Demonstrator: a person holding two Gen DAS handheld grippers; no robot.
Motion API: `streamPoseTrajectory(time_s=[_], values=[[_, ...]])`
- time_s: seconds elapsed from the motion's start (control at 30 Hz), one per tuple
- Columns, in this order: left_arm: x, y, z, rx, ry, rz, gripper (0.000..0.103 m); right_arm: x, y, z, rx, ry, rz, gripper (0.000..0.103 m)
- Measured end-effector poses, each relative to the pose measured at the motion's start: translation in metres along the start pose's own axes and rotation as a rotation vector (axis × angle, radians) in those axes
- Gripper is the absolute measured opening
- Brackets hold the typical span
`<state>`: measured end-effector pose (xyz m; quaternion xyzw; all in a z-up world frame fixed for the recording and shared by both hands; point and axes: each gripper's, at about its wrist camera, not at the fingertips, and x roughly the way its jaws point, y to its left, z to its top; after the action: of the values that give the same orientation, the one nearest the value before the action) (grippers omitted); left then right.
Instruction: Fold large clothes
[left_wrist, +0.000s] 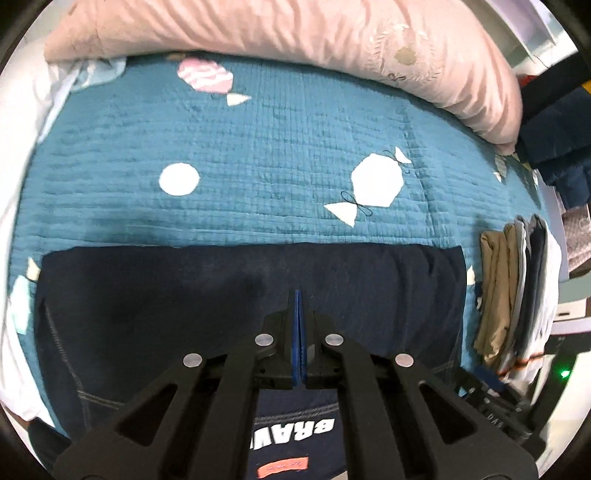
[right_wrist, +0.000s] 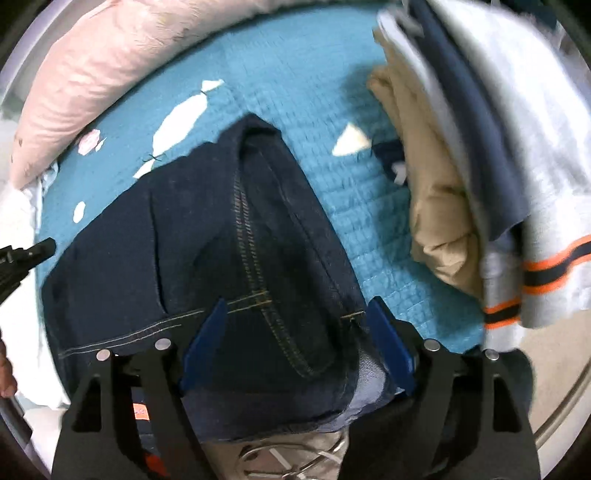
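Observation:
A dark navy garment (left_wrist: 221, 295) with light stitching lies folded flat on the teal quilt (left_wrist: 258, 147); white letters and an orange label show on it near the camera. My left gripper (left_wrist: 297, 295) hovers over it, blue pads pressed together with nothing visible between them. In the right wrist view, the garment (right_wrist: 258, 221) rises in a ridge along a stitched seam. My right gripper (right_wrist: 297, 301) stands open, its blue pads (right_wrist: 207, 336) wide on either side of that ridge and not pressing it. The left gripper's tip (right_wrist: 26, 254) shows at the left edge.
A stack of folded clothes (left_wrist: 513, 295), tan, grey, navy and white with orange stripes, sits on the quilt just right of the garment (right_wrist: 461, 184). A pink rolled duvet (left_wrist: 295, 37) borders the far side (right_wrist: 110, 74). Part of a hand (right_wrist: 5, 369) shows low left.

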<state>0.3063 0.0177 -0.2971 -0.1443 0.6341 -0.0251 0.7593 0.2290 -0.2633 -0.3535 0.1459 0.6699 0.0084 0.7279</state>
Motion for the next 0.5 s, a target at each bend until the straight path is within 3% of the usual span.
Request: streamPoseTrajectory(time_s=[0.07,0.17,0.27,0.37,0.5], values=[[0.012,0.001,0.006,-0.016,0.022,0.005,0.002,0.015,-0.01,0.002,0.017,0.051,0.041,0.081],[0.042,0.005,0.013,-0.029,0.073,0.036,0.0,0.033,-0.013,0.001,0.03,0.085,0.06,0.081],[0.08,0.017,0.013,-0.045,0.126,0.034,0.0,0.042,-0.012,-0.002,0.035,0.065,0.062,0.071],[0.082,0.027,0.013,-0.08,0.118,-0.012,0.0,0.045,-0.01,-0.005,0.042,0.053,0.038,0.069],[0.067,0.019,0.008,-0.041,0.137,0.032,0.0,0.049,-0.006,-0.002,0.03,0.058,0.007,0.069]])
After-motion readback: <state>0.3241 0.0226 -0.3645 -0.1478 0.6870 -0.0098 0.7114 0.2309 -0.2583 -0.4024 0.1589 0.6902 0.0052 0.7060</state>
